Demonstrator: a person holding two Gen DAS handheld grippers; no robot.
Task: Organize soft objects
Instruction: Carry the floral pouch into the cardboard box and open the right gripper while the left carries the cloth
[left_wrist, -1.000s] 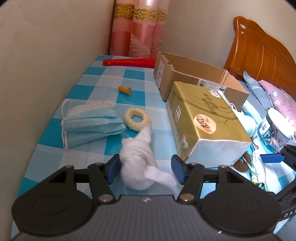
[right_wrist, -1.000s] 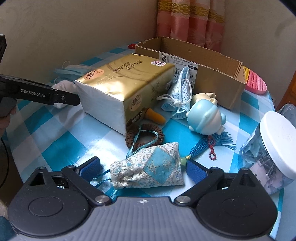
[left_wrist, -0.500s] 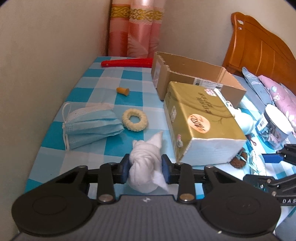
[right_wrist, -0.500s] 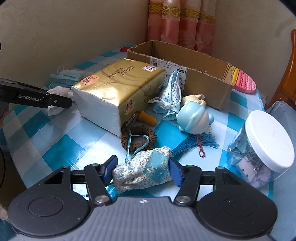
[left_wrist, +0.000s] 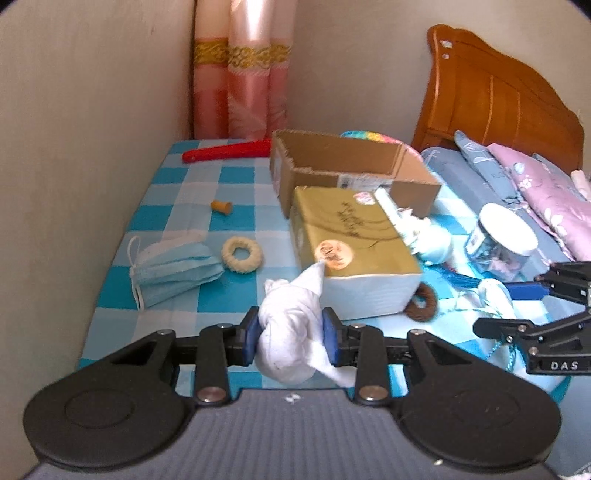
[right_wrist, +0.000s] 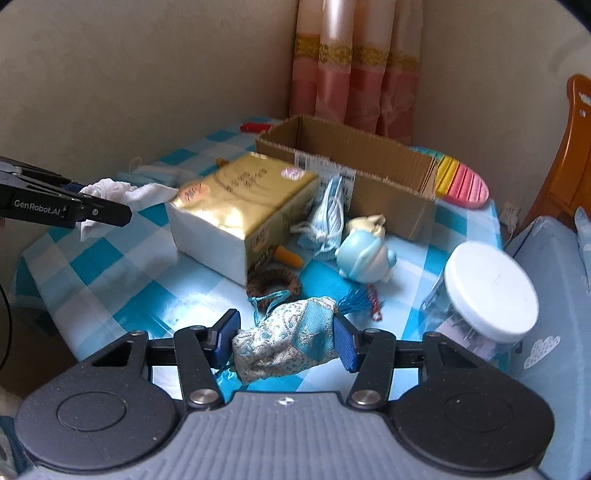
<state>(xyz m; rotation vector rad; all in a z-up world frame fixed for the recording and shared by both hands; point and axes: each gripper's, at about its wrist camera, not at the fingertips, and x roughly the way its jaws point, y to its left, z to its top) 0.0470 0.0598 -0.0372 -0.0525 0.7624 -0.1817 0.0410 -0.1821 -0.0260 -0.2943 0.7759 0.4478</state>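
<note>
Fingers of left gripper (left_wrist: 291, 339) clamp white cloth (left_wrist: 290, 332); right gripper (right_wrist: 286, 341) fingers clamp brocade pouch (right_wrist: 288, 338).

We see a knotted white cloth bundle (left_wrist: 291, 328) pinched at its middle, one pointed tail sticking up, and an embroidered blue-and-silver pouch (right_wrist: 286, 338) lying crosswise, squeezed end to end, its blue tassel (right_wrist: 354, 299) trailing behind

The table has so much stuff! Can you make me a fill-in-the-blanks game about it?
1. The left gripper squeezes a knotted ____ cloth.
2. The right gripper squeezes a blue and silver ____ with a tassel.
3. The brown hair tie lies beside the ____ tissue pack.
4. The clear jar has a ____ lid.

Missing words: white; pouch; gold; white
</note>
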